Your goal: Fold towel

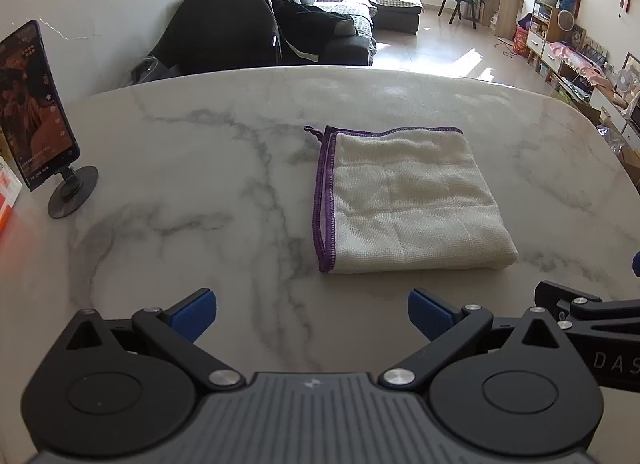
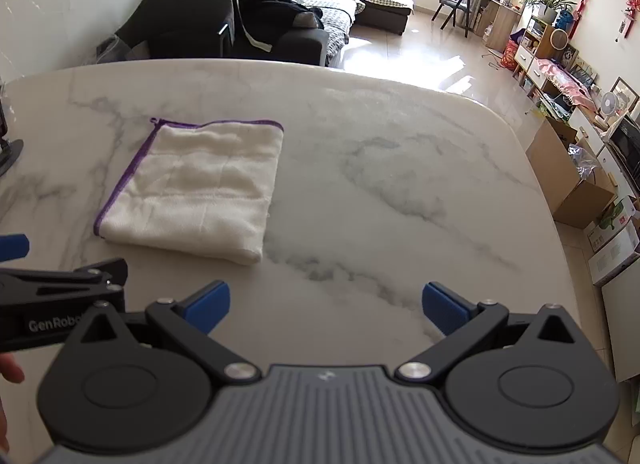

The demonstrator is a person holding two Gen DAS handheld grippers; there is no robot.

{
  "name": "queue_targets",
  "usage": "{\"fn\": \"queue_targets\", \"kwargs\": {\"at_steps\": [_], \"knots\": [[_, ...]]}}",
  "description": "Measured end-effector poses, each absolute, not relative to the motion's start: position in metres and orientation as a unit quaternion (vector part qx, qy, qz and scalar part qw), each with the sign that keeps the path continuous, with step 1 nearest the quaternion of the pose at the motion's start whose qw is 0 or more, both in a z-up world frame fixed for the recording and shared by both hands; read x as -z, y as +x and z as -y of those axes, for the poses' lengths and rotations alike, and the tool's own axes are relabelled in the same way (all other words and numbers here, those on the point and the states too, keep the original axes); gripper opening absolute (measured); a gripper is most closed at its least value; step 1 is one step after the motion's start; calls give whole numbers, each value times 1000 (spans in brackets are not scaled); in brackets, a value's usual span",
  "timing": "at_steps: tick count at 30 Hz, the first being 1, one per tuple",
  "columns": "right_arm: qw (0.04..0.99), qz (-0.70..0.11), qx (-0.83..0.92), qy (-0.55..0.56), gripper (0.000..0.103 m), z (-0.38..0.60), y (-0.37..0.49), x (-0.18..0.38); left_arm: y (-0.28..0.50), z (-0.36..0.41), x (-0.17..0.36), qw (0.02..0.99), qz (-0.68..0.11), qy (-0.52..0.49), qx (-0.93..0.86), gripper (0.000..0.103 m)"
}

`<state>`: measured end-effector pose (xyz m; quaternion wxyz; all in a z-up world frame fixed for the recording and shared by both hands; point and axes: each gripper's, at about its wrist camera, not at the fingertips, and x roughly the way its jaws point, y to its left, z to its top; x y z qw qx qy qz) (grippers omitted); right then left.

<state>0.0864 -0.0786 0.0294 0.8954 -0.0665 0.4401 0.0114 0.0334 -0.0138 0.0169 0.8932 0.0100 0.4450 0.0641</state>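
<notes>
A cream towel with a purple stitched edge (image 1: 408, 200) lies folded into a small rectangle on the white marble table (image 1: 200, 184). It also shows in the right wrist view (image 2: 196, 188), left of centre. My left gripper (image 1: 312, 314) is open and empty, held back from the towel's near edge. My right gripper (image 2: 326, 306) is open and empty, to the right of the towel and nearer than it. Neither gripper touches the towel.
A phone on a round black stand (image 1: 36, 104) stands at the table's left side, with an orange box (image 1: 8, 192) beside it. A dark sofa (image 1: 272, 24) is beyond the far edge. Cardboard boxes (image 2: 576, 180) sit on the floor by the table's right edge.
</notes>
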Motion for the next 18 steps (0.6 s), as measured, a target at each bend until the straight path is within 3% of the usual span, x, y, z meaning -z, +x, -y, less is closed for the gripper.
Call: {"fn": "queue_targets", "kwargs": {"at_steps": [18], "knots": [[897, -438, -14, -59, 103, 80, 86, -27, 34, 9, -15, 894, -445, 4, -57, 102]]}}
